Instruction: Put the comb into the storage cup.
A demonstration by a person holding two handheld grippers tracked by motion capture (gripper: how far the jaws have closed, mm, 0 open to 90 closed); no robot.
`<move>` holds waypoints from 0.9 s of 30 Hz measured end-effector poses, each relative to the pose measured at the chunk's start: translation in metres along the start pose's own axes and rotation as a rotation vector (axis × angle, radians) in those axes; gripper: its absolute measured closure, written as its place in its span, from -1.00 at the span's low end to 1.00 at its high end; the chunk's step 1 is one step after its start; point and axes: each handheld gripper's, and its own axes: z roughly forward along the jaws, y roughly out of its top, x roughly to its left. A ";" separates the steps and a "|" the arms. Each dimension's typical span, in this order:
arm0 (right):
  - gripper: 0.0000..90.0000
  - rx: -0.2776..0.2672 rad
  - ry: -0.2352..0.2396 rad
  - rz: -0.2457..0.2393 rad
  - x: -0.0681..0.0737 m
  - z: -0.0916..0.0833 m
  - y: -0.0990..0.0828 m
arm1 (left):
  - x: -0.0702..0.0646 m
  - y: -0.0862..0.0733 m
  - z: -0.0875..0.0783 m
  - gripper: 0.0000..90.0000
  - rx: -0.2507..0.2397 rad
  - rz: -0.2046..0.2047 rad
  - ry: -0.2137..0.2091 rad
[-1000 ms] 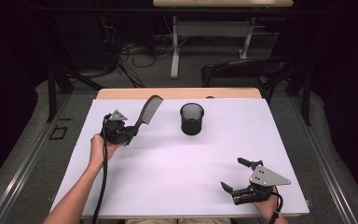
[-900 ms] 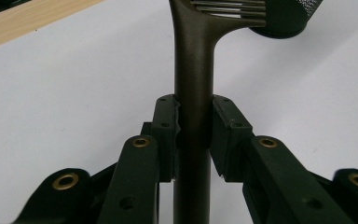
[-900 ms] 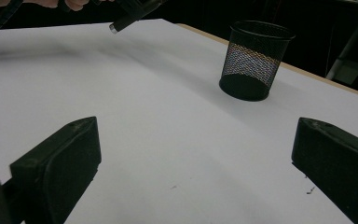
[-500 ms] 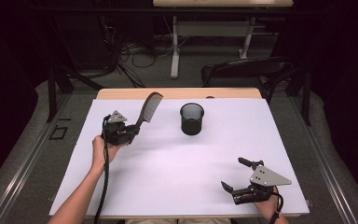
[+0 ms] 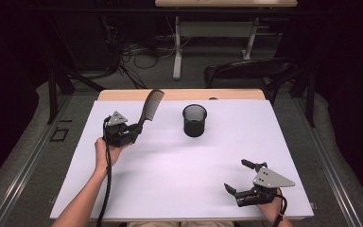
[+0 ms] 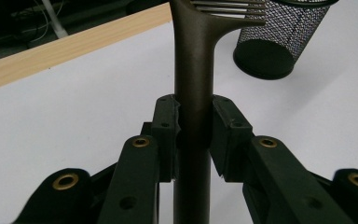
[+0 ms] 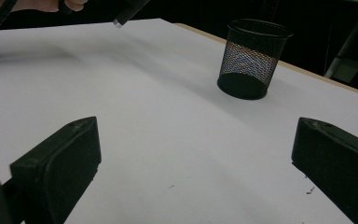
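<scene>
Nothing is seen to have moved since the earlier frames: both hands and the comb are held in the same places. Largest in view, the surface (image 5: 170,189) is spread under both hand-held grippers, white with a wooden strip along its far edge. Beyond and to the right of the left hand-held gripper (image 5: 131,134) a mesh cup (image 5: 194,120) is stood upright on the surface, apart from both grippers. The left hand-held gripper is lifted off the surface and its jaws are closed narrowly on the handle of a comb (image 5: 150,106), whose toothed end is raised up and away from it, short of the cup. The right hand-held gripper (image 5: 238,182) is held low at the near right, jaws spread wide with nothing between them.
</scene>
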 end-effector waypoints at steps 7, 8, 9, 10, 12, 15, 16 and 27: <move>-0.98 0.001 0.000 0.002 0.000 0.000 0.000 | 0.000 0.001 0.000 0.62 -0.028 -0.011 0.008; -0.98 0.000 0.001 0.003 0.000 0.000 0.000 | 0.000 0.002 0.000 0.62 -0.032 -0.013 0.007; -0.98 0.000 0.000 0.001 0.000 0.001 0.000 | 0.000 0.002 -0.001 0.62 -0.036 -0.012 0.006; -0.98 0.001 0.000 0.001 0.000 0.001 0.000 | 0.000 0.003 -0.001 0.62 -0.039 -0.014 0.009; -0.98 0.000 0.000 0.001 0.000 0.001 0.000 | -0.001 0.005 -0.001 0.62 -0.049 -0.019 0.006; -0.98 0.002 -0.002 0.000 -0.001 0.001 0.000 | -0.001 0.009 -0.001 0.62 -0.054 -0.015 0.006; -0.98 0.002 -0.002 0.000 -0.001 0.001 0.000 | -0.002 0.010 0.000 0.62 -0.057 -0.019 0.003; -0.98 0.008 -0.002 0.002 -0.001 0.000 0.000 | -0.005 0.019 0.004 0.62 -0.071 -0.016 -0.003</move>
